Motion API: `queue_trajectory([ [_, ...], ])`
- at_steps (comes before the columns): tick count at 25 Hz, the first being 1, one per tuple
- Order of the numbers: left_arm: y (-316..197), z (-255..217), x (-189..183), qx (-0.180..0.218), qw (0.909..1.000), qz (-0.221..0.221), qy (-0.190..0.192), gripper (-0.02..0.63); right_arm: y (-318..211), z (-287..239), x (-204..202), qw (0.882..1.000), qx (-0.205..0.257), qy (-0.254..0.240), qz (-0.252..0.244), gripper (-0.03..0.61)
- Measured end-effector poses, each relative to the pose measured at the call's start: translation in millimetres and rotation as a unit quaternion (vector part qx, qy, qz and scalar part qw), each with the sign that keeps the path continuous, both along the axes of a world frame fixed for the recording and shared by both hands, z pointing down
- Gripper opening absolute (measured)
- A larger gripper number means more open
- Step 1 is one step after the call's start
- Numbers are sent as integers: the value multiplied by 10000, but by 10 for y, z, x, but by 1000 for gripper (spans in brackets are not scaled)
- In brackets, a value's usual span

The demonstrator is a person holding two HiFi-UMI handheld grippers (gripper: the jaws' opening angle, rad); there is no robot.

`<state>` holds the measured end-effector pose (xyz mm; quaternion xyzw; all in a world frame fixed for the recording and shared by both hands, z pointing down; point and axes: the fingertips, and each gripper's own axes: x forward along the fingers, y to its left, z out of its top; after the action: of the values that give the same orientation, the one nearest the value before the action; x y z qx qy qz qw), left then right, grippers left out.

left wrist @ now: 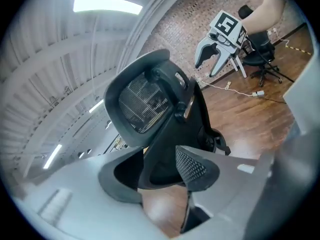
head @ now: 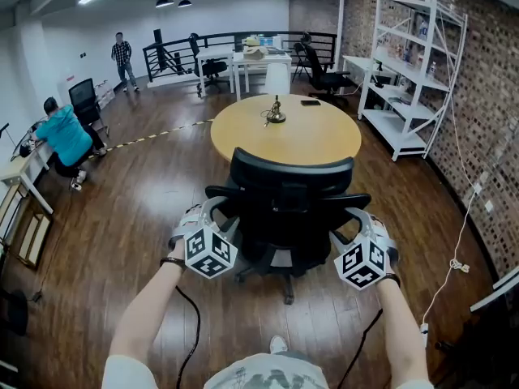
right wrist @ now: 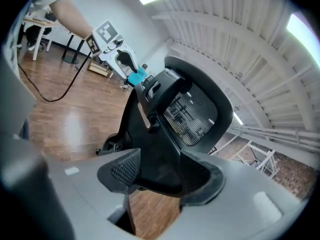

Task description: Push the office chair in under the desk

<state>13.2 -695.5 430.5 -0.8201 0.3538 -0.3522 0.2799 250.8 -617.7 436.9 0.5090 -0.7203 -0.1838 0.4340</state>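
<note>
Black mesh-back office chair [head: 290, 209] stands w/ its back to the person, facing the round yellow-wood desk [head: 285, 132], not yet tucked under. L gripper [head: 217, 217] clamps L armrest [left wrist: 160, 169] and R gripper [head: 357, 225] clamps R armrest [right wrist: 160, 171]. An even hold on both sides, prob. for a straight push.

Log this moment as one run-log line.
office chair: at near edge of round table | left gripper: clamped on left side | right gripper: clamped on right side
</note>
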Motion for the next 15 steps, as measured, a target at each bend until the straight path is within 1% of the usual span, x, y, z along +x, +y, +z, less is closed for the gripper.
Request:
queue_trajectory([
  [2, 178, -51, -17, 15, 9998, 56, 208, 185, 124, -35, -133, 9998, 93, -155, -4, 235],
  [5, 430, -118, -26, -8, 9985, 117, 527, 152, 294, -120, -371, 9986, 217, -468, -84, 207],
  [9, 776, -192, -1, -89, 9957, 198, 905, 127, 534, -248, -642, 9951, 361, -912, -160, 174],
  [12, 1043, -193, -16, -185, 9934, 274, 1099, 127, 730, -314, -851, 9936, 437, -1013, -246, 151],
  [15, 1295, -190, -65, -210, 9916, 318, 1236, 109, 941, -380, -1036, 9920, 523, -1107, -320, 132],
])
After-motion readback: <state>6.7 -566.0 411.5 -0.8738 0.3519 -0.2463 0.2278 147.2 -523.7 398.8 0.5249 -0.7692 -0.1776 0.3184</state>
